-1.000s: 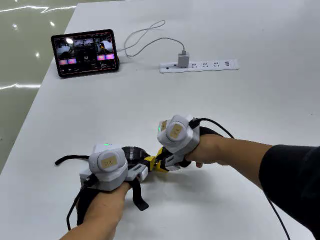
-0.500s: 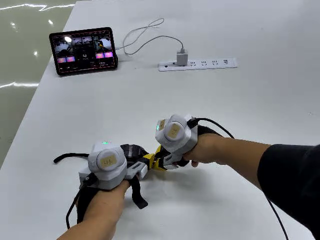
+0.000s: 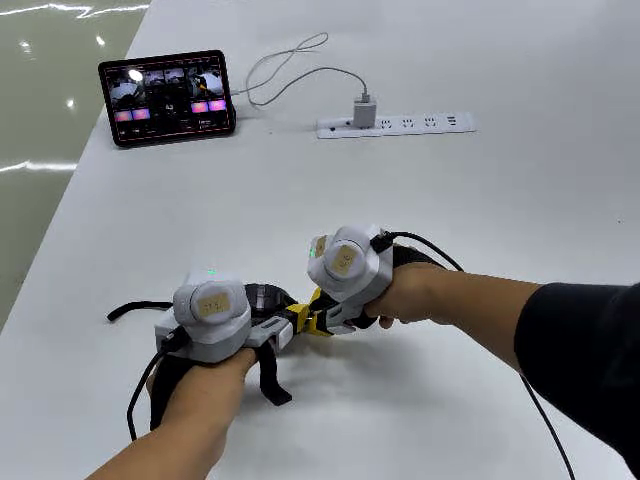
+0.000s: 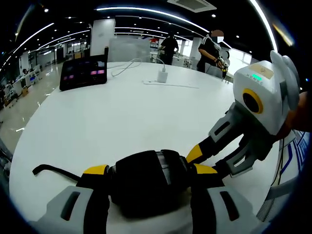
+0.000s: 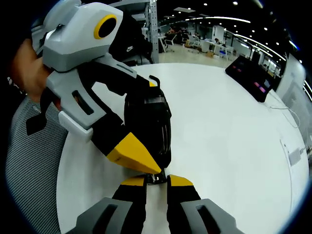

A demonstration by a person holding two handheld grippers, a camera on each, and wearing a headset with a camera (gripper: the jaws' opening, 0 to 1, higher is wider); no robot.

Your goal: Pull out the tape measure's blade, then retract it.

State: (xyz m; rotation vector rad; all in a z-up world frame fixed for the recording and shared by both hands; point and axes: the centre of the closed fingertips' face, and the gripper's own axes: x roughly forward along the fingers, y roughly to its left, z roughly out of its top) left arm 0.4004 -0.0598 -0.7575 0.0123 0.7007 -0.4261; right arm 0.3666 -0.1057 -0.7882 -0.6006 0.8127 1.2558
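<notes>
A black tape measure [image 3: 262,299] lies on the white table [image 3: 450,200]. My left gripper [image 3: 276,320] is shut on its body. In the left gripper view the case [image 4: 146,184] sits between the yellow fingertips [image 4: 95,170] of the left gripper [image 4: 148,170]. My right gripper [image 3: 316,322] reaches in from the right, and its body [image 4: 258,105] shows at that side. In the right gripper view, my right gripper [image 5: 157,181] is shut on the small blade tip [image 5: 157,177] at the case's [image 5: 146,119] lower edge. No blade length shows.
A tablet [image 3: 167,97] stands at the far left near the table's left edge. A power strip [image 3: 400,126] with a charger [image 3: 363,112] and cable lies at the back. A black strap [image 3: 130,308] trails left from the tape measure. People stand far behind the table.
The head camera has shifted a little. Both grippers stay closed at the tape measure, in almost the same place.
</notes>
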